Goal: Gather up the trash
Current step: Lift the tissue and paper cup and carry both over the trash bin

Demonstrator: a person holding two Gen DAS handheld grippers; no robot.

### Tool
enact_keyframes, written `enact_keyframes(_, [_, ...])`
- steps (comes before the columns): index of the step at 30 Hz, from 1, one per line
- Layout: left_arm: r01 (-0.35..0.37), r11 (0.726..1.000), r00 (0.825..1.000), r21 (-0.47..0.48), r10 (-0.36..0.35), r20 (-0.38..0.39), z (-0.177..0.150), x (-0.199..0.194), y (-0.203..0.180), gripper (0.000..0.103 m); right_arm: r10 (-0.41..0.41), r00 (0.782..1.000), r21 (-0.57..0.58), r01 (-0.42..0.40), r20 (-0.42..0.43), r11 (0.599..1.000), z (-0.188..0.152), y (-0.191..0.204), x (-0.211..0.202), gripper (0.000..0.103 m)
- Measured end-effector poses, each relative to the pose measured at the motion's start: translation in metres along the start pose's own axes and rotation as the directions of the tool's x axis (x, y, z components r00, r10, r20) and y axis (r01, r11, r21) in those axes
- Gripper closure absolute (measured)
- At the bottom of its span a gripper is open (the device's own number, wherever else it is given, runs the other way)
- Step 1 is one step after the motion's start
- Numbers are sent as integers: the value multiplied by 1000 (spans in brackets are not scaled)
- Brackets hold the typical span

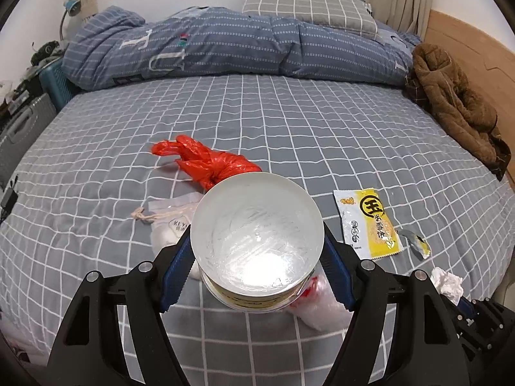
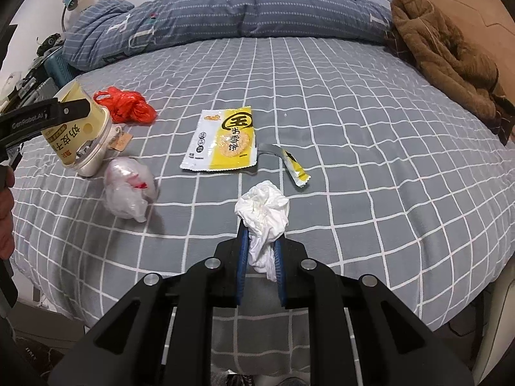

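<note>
Because both hands are picking up trash, the left gripper has its blue fingers squeezing the sides of a round yellow paper cup, its white bottom facing up. The right gripper pinches a crumpled white tissue tight. Still on the grey checked bed: a yellow snack wrapper at twelve o'clock from the tissue, and a red plastic bag at ten.

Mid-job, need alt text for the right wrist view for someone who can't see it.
The right gripper is shut on a crumpled white tissue above a grey checked bed. Ahead lie a yellow snack wrapper, its torn strip, a clear bag and a red bag; at left, the left gripper holds a yellow cup.
</note>
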State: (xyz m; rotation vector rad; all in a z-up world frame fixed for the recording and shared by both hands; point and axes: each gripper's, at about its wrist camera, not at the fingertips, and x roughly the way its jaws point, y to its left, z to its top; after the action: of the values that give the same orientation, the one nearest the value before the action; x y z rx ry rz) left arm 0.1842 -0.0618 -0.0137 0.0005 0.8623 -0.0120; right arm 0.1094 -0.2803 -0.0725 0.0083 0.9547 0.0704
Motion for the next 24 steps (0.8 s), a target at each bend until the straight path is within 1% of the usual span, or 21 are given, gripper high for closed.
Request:
enact_keyframes(12, [9,1000,1000,1,-9,-11,-24,-32,1,32,8,1000,-15,-8,15,1000,-7,11,-27,89])
enact_keyframes(24, [15,1000,1000,2,-15,-27,-56,-59,2,32,8,1000,-31,-7,22,1000,-19,22,-53,89])
